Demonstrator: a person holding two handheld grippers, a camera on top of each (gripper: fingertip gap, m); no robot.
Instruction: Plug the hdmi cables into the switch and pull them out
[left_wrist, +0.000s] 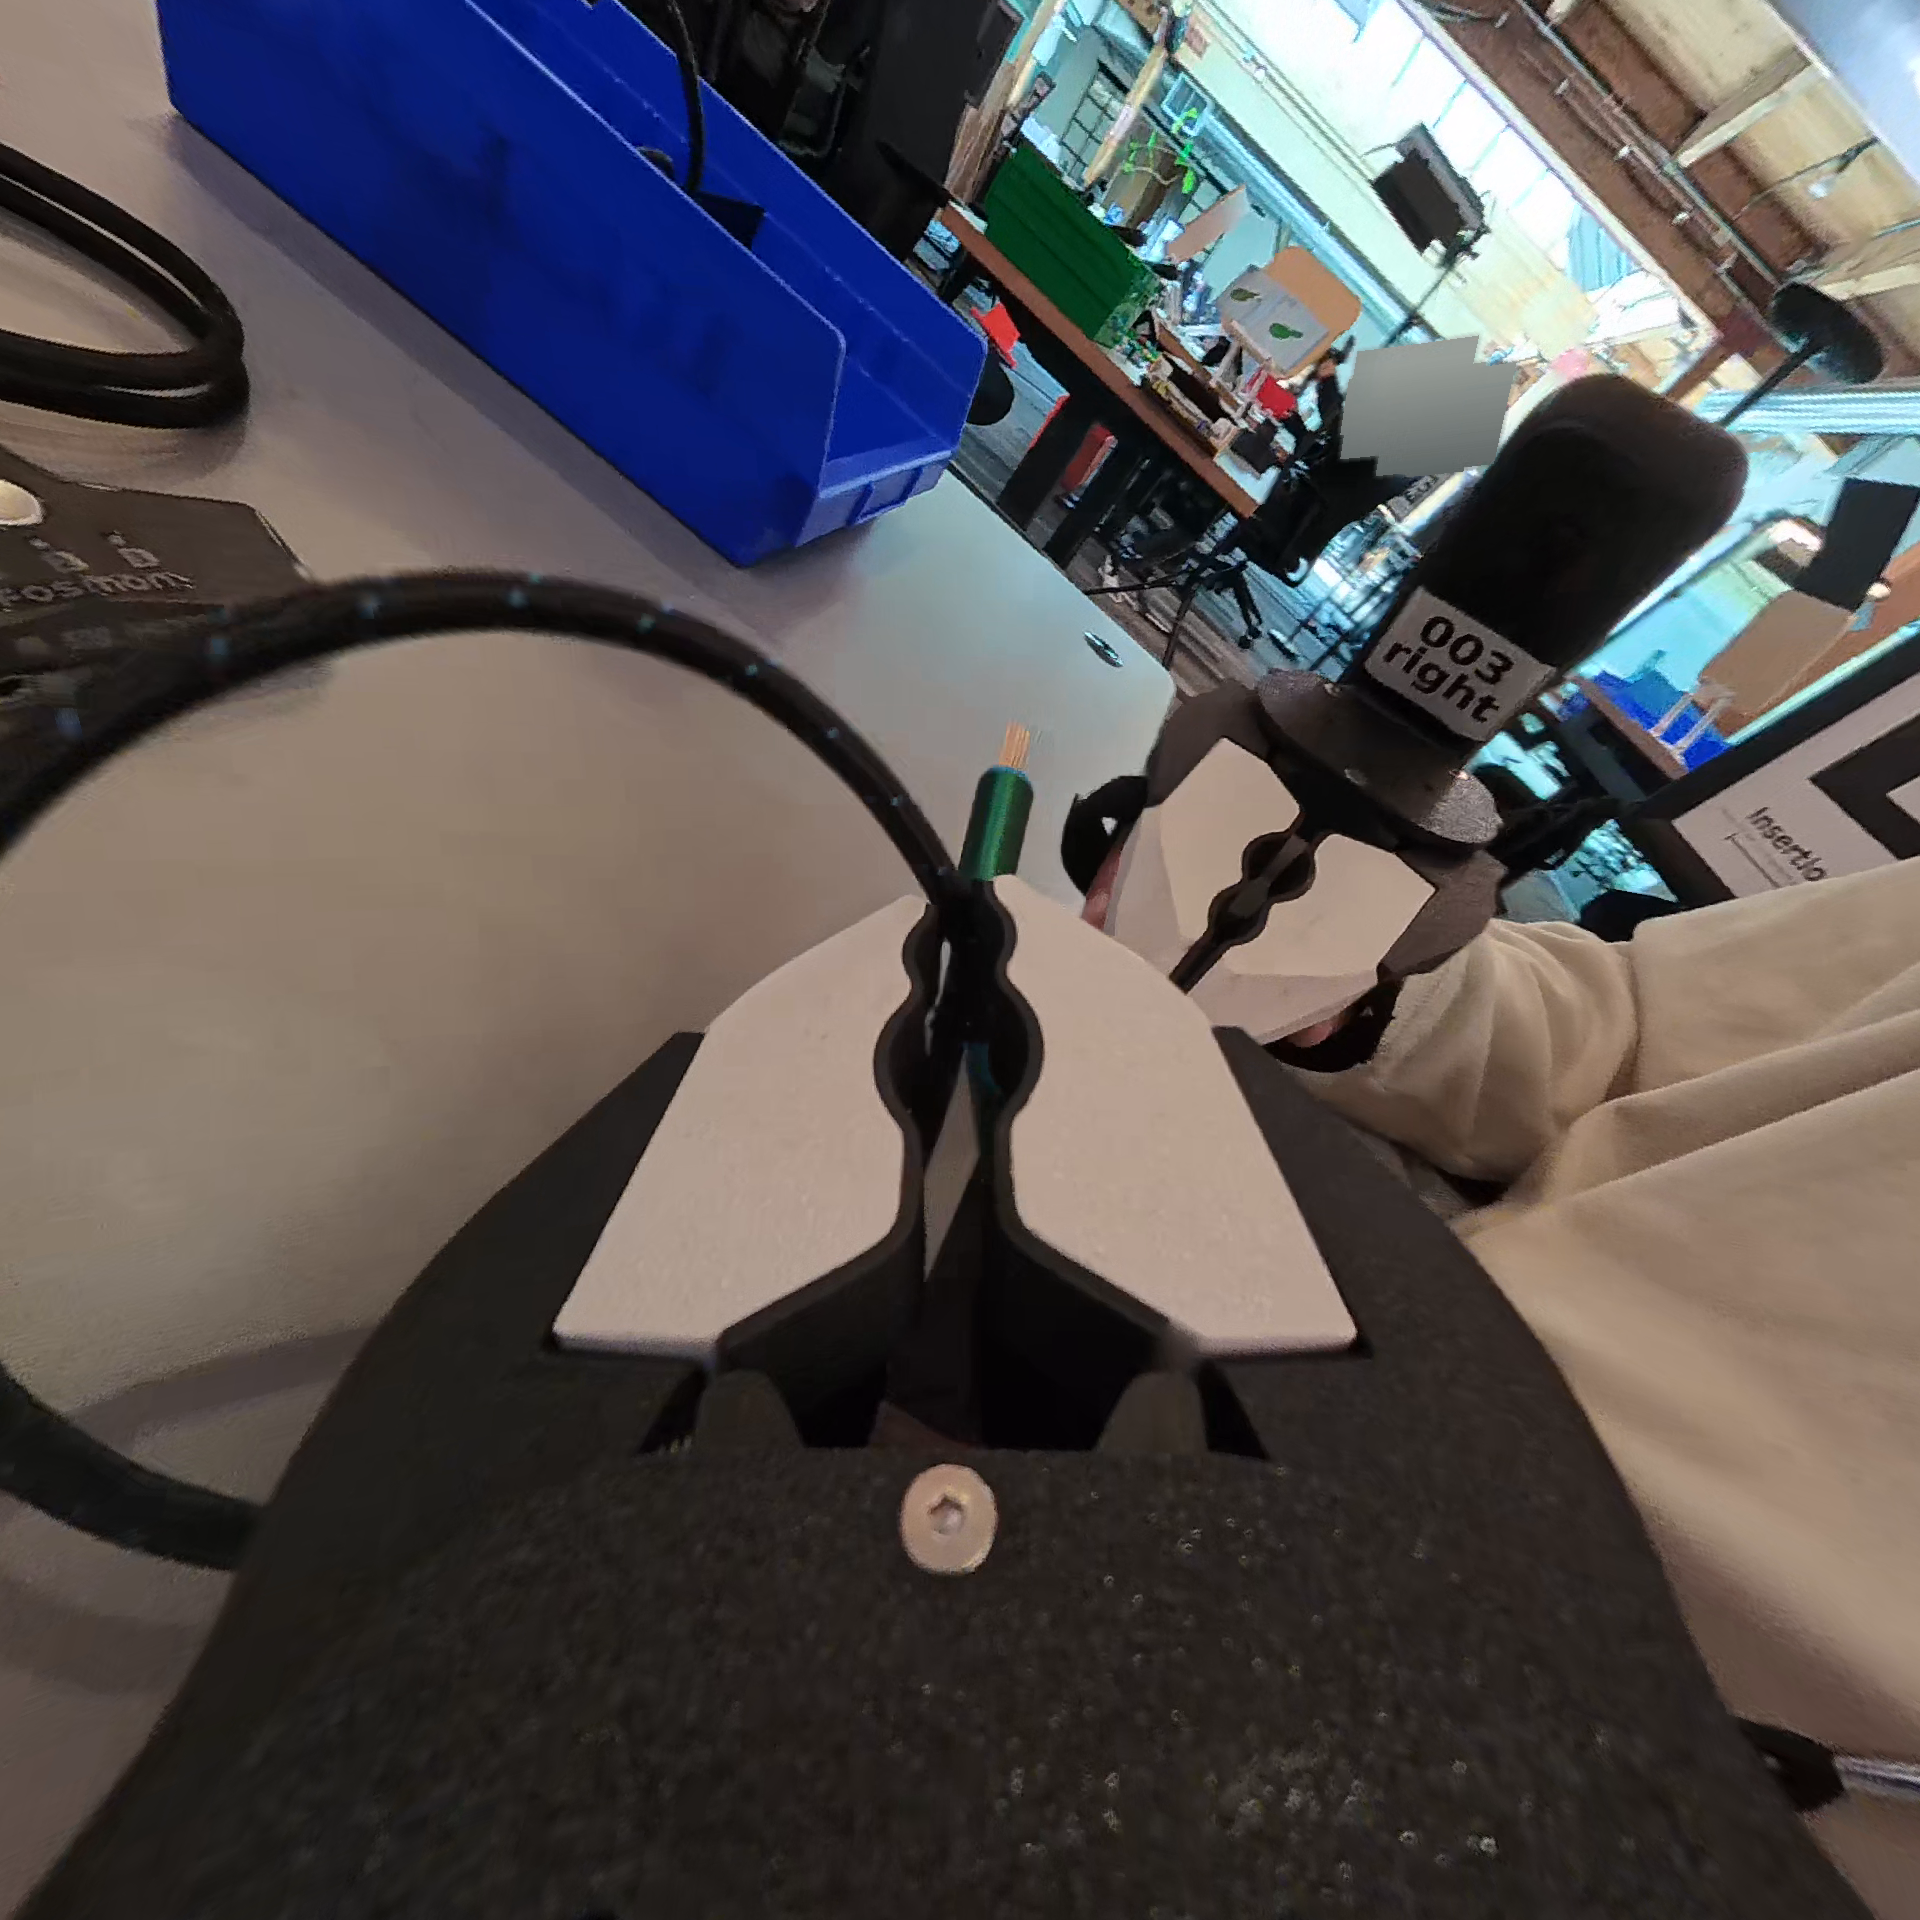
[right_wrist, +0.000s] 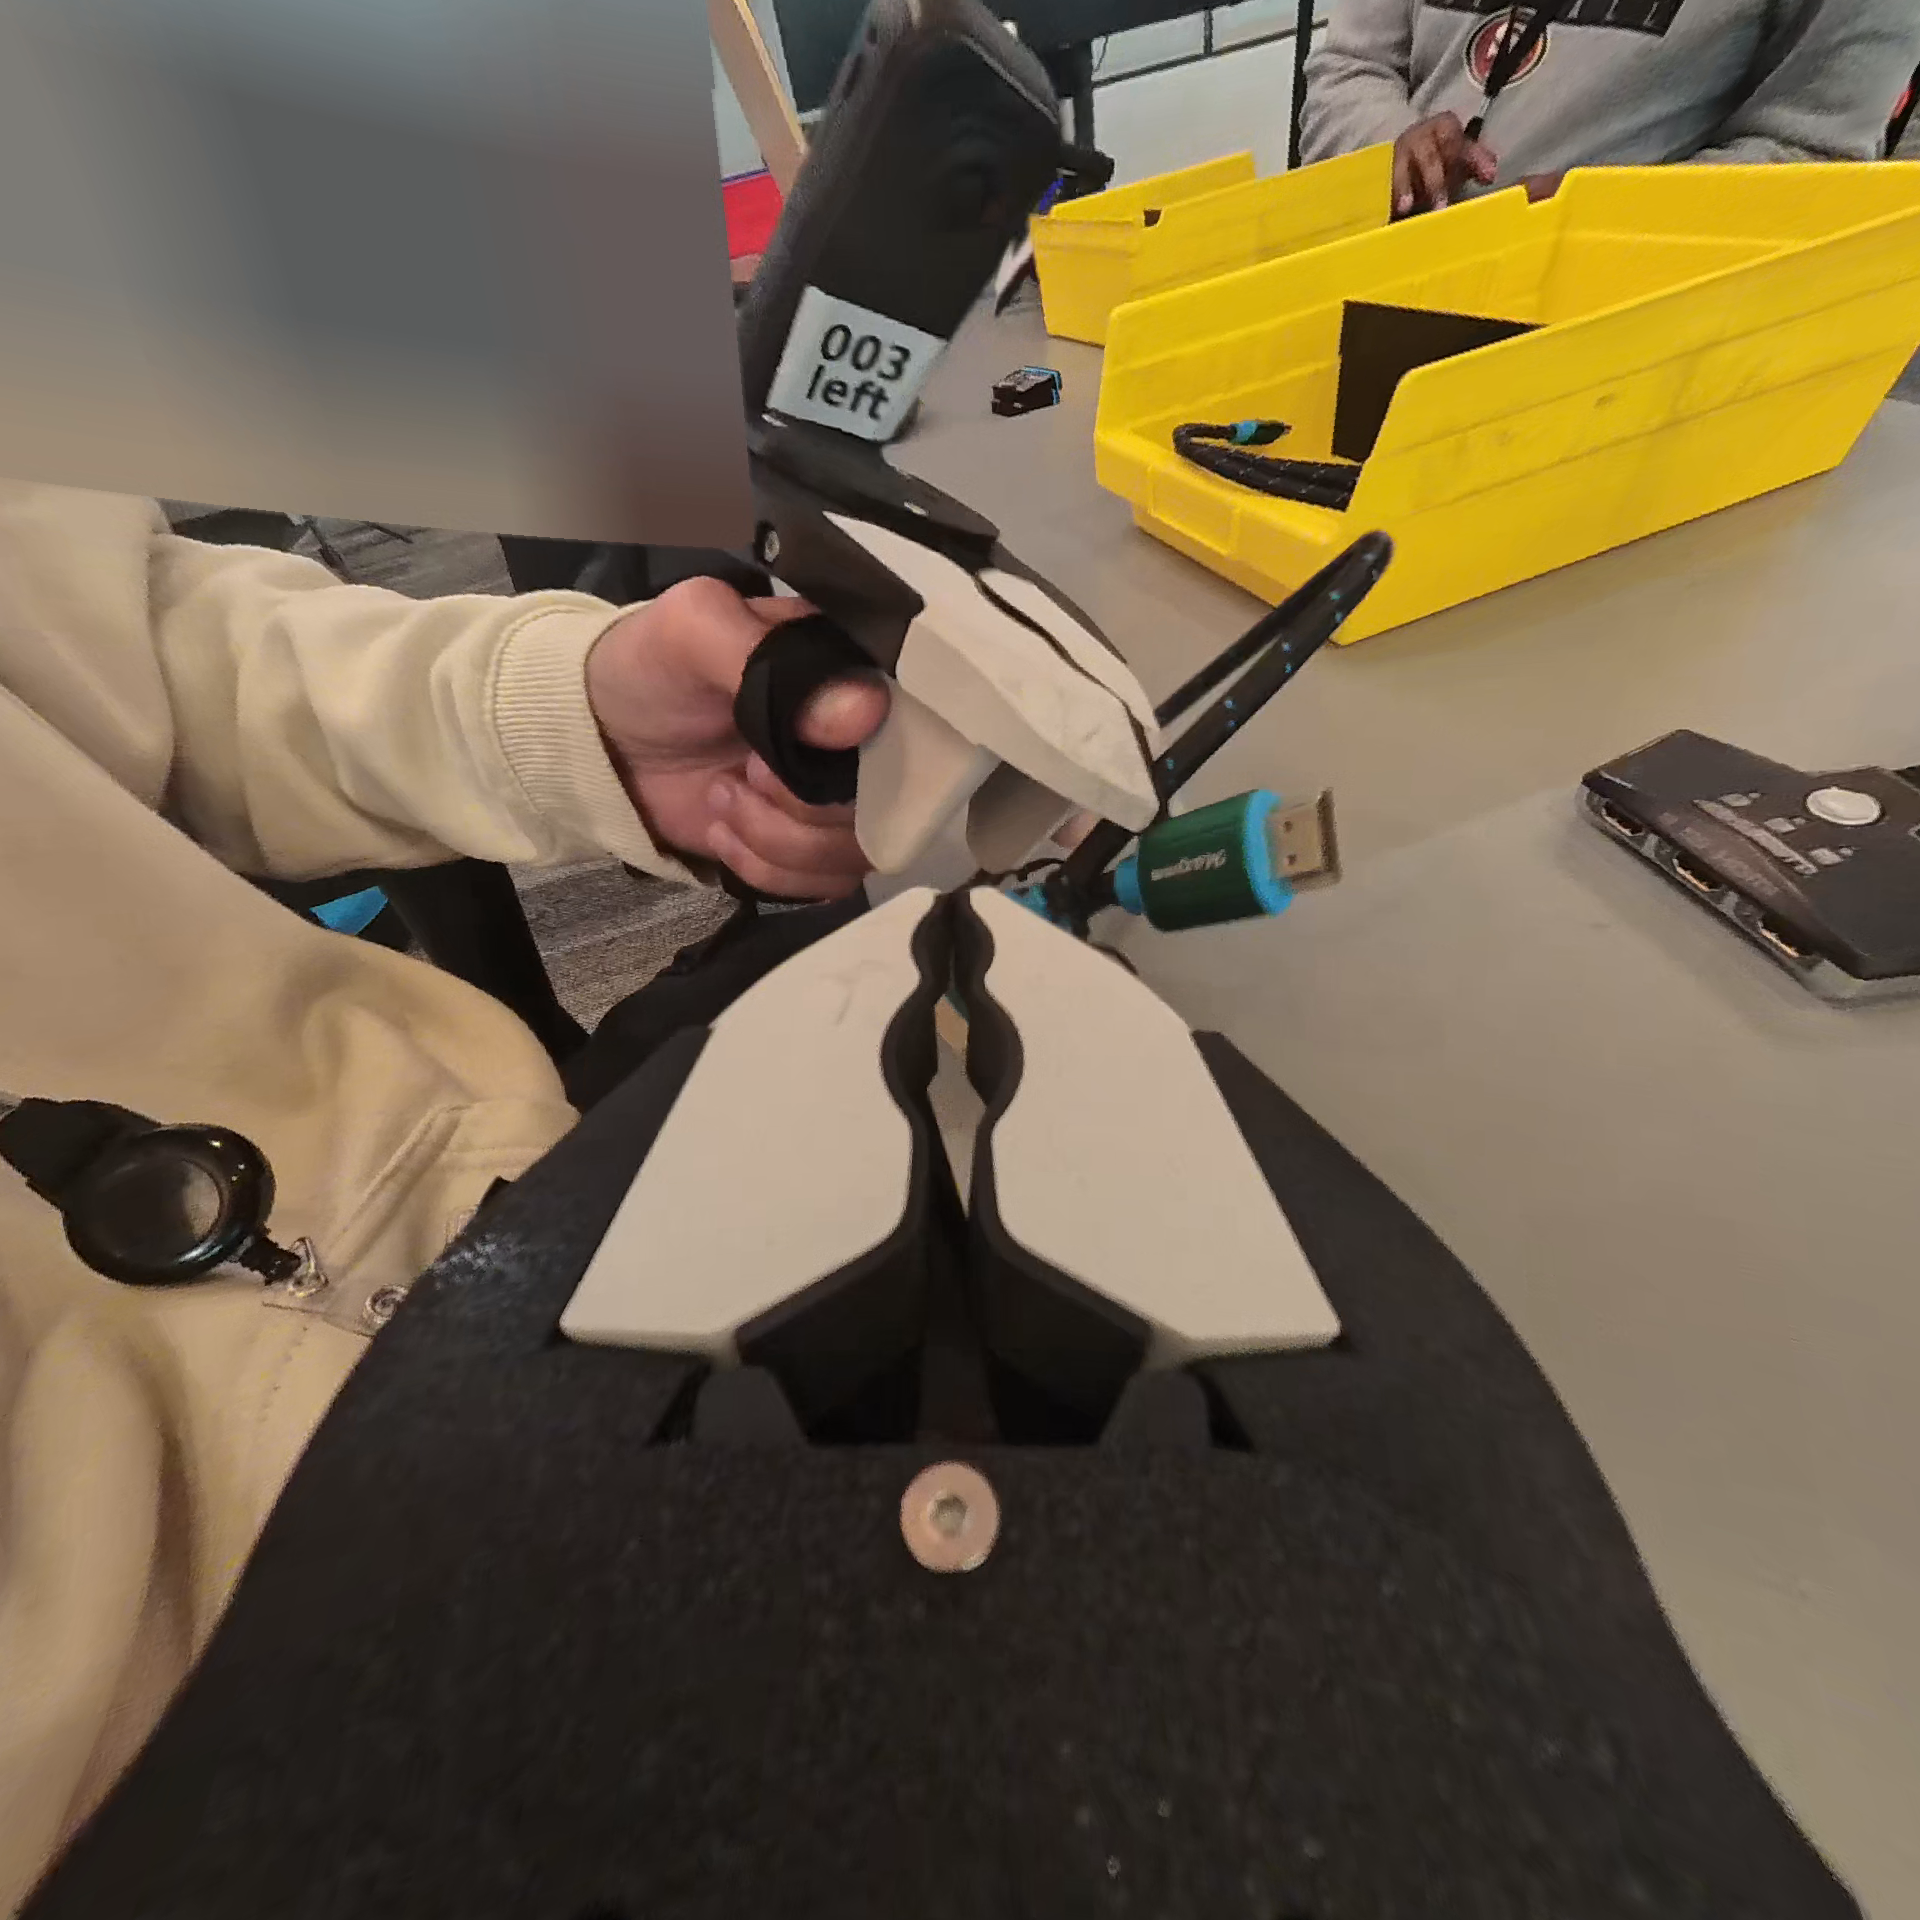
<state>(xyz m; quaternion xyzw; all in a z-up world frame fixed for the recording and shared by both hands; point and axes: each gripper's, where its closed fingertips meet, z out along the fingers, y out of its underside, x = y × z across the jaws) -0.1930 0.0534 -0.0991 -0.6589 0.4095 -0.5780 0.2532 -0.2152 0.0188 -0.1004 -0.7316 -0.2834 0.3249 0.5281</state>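
My left gripper (left_wrist: 961, 904) is shut on a black braided HDMI cable (left_wrist: 582, 608) just behind its green plug (left_wrist: 995, 821), which sticks out past the fingertips above the table. The right wrist view shows the same left gripper (right_wrist: 1138, 800) with the green and blue plug (right_wrist: 1221, 857), its gold tip pointing towards the black HDMI switch (right_wrist: 1766, 862). The switch lies flat at the right with empty ports facing the plug, and shows at the left edge in the left wrist view (left_wrist: 94, 582). My right gripper (right_wrist: 951, 904) is shut and empty, close beside the cable, and also shows in the left wrist view (left_wrist: 1205, 951).
A blue bin (left_wrist: 582, 260) and a coiled black cable (left_wrist: 125, 312) lie at the far left. Yellow bins (right_wrist: 1507, 416) stand behind the switch, one holding another cable (right_wrist: 1257, 457). A small black adapter (right_wrist: 1023, 390) lies near them. Another person (right_wrist: 1558, 83) sits across the table.
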